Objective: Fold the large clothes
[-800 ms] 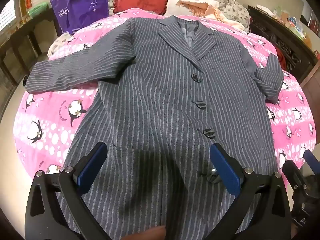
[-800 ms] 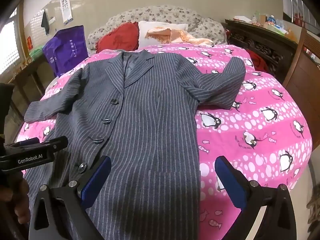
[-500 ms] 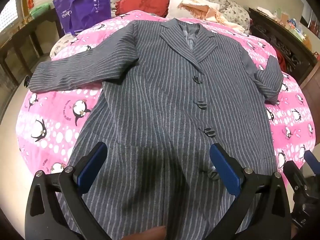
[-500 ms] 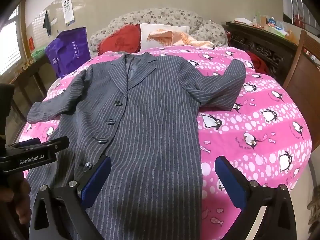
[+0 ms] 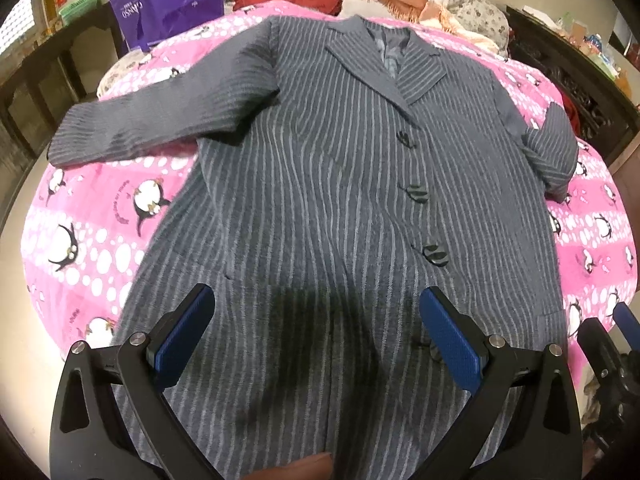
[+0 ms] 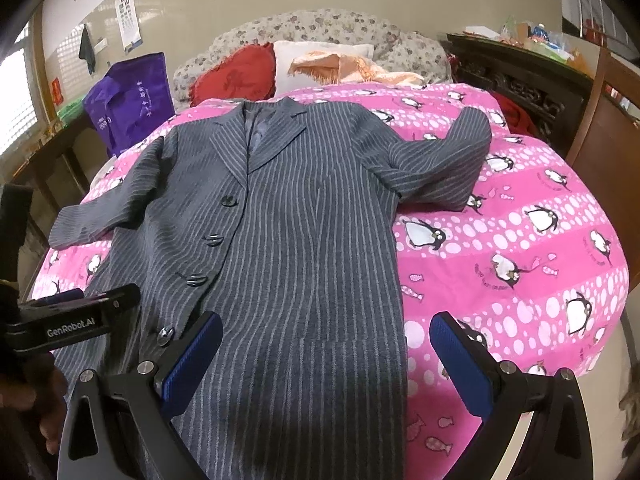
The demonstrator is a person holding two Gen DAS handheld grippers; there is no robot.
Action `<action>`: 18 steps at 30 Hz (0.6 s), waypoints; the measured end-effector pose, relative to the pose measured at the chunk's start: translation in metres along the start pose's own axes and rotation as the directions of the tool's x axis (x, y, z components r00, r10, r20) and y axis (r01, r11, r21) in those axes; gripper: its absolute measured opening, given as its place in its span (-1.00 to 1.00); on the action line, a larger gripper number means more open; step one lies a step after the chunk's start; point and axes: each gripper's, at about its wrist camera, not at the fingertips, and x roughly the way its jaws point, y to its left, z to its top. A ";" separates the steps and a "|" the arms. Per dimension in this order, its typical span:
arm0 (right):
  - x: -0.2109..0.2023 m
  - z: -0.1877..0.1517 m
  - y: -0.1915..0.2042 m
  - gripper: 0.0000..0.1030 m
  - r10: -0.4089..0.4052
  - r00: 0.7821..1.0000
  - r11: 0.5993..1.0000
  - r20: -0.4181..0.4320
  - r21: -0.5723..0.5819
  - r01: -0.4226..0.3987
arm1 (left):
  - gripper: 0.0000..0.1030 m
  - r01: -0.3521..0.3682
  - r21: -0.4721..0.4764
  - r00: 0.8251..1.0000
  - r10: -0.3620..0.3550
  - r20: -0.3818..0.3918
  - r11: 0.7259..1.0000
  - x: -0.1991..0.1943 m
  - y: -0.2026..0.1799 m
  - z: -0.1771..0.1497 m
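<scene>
Both cameras have come a little closer to the coat [image 5: 332, 208] than they were a moment ago, so it looks bigger now. It is a long grey coat with thin stripes, and it lies flat and face up on the pink penguin blanket [image 6: 520, 240] on the bed. Its collar points to the pillows. One sleeve [image 5: 160, 120] sticks out straight to the side. The other sleeve [image 6: 440, 160] is bent, with its cuff turned back up the bed. Dark buttons [image 5: 418, 193] run down the front.

The left gripper [image 5: 316, 328] hangs over the bottom part of the coat. Its blue fingers [image 5: 184, 328] are wide apart and hold nothing. The right gripper [image 6: 326, 354] hangs over the coat's side edge, where the grey cloth meets the pink blanket. Its fingers [image 6: 460, 360] are wide apart too, with nothing in them.

A red cushion [image 6: 236, 76] and a purple bag [image 6: 128, 96] sit past the collar.
</scene>
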 end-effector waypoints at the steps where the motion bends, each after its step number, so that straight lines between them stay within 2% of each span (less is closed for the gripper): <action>1: 0.001 -0.001 0.000 0.99 0.001 1.000 1.000 -0.004 -0.002 -0.001 | 0.99 -0.004 0.003 1.000 0.004 -0.002 1.000 0.002 -0.001 -0.001; 10: 0.008 -0.003 0.002 0.99 0.012 1.000 1.000 -0.006 -0.003 -0.012 | 0.99 0.017 0.001 0.998 -0.017 -0.056 1.000 0.014 -0.003 -0.004; 18: 0.013 -0.004 0.005 0.99 0.020 1.000 1.000 -0.018 -0.003 -0.021 | 0.99 0.011 0.004 0.999 -0.010 -0.048 1.000 0.021 -0.003 -0.007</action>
